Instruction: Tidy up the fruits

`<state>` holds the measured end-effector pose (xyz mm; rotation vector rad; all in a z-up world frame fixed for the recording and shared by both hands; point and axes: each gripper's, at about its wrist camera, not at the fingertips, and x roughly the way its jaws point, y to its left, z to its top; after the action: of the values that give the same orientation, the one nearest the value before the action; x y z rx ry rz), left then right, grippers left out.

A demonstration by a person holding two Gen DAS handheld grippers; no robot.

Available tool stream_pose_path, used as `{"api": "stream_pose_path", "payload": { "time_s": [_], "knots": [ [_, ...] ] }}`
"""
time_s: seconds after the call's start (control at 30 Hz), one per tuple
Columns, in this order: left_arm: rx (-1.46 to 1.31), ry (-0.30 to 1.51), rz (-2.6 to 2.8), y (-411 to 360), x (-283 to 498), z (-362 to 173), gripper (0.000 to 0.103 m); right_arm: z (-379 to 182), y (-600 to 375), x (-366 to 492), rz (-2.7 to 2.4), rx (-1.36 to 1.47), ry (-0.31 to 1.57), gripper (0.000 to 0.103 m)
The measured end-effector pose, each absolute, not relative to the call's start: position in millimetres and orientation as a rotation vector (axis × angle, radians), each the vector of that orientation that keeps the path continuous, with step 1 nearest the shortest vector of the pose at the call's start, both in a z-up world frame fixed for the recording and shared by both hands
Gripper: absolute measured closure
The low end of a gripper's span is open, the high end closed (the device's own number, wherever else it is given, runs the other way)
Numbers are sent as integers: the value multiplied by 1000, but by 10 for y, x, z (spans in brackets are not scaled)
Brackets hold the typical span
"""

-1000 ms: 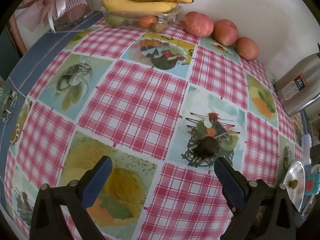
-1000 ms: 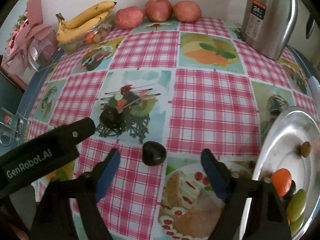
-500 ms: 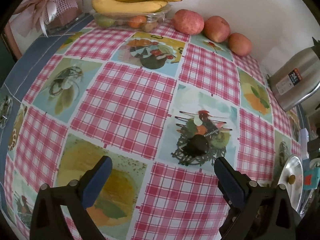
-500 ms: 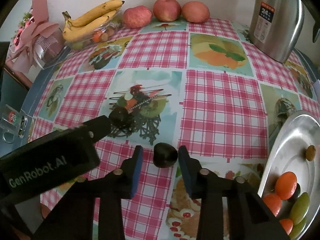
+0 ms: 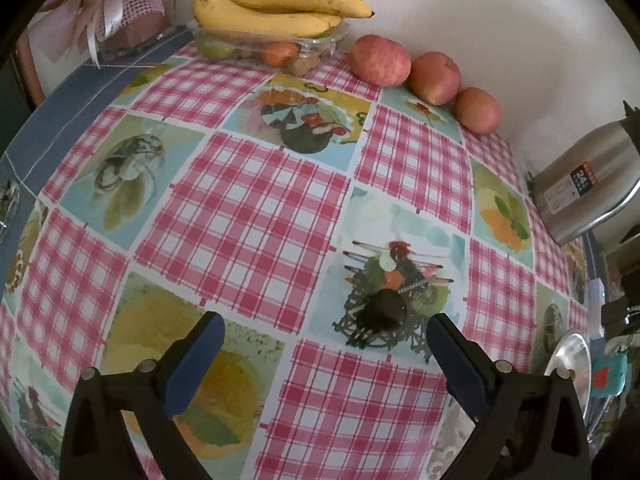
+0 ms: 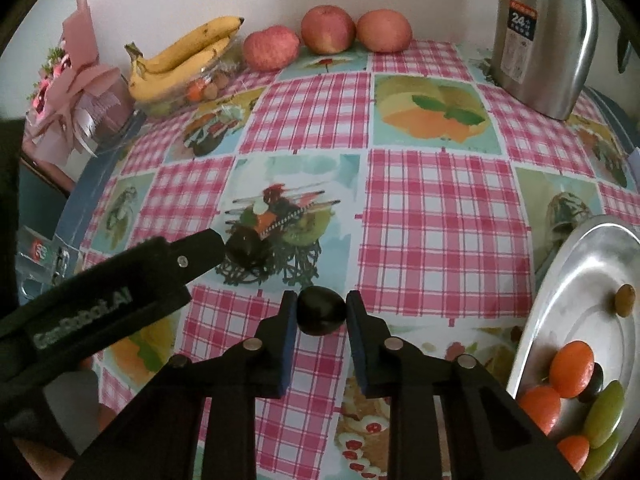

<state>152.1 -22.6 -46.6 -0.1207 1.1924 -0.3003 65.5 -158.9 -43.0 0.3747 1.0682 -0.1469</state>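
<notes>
My right gripper point(image 6: 321, 311) is shut on a dark plum point(image 6: 321, 310), held between its blue pads just above the checked tablecloth. A second dark plum point(image 6: 245, 249) lies on a printed fruit picture; it also shows in the left wrist view point(image 5: 385, 309). My left gripper point(image 5: 322, 344) is open and empty, with that plum just ahead between its fingers, nearer the right one. A steel plate point(image 6: 592, 280) at the right holds small oranges point(image 6: 571, 363), green grapes point(image 6: 604, 414) and a brown fruit point(image 6: 625, 300).
Bananas point(image 5: 276, 10) lie on a clear fruit tray point(image 5: 272, 46) at the back wall. Three apples point(image 5: 434, 78) stand beside it. A steel kettle point(image 6: 540, 36) stands at the back right. A pink bouquet point(image 6: 76, 92) is at the far left.
My right gripper closed from wide open onto the near plum and now grips it. My left gripper stayed open and edged closer to the other plum.
</notes>
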Motion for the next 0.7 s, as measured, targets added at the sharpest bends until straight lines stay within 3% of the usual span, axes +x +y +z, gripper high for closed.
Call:
{"api": "stream_pose_path", "payload": {
  "time_s": [0.2,0.4,0.57,0.7],
  "knots": [
    [-86,1160,-324,-365,1552,-466,13,-388,-1708,604,-165,409,1045,77],
    [-54,1163,-363,-495,1552,-500,30,-385,-1771,570,-171,430,1039,77],
    [-73,1169,-385,-545,1536,-532,32,-392,-1773,561,-169,435,1042,77],
    [-84,1182,-395,-578,1533,-583,47,-389,-1774,555,-167,439,1040,77]
  ]
}}
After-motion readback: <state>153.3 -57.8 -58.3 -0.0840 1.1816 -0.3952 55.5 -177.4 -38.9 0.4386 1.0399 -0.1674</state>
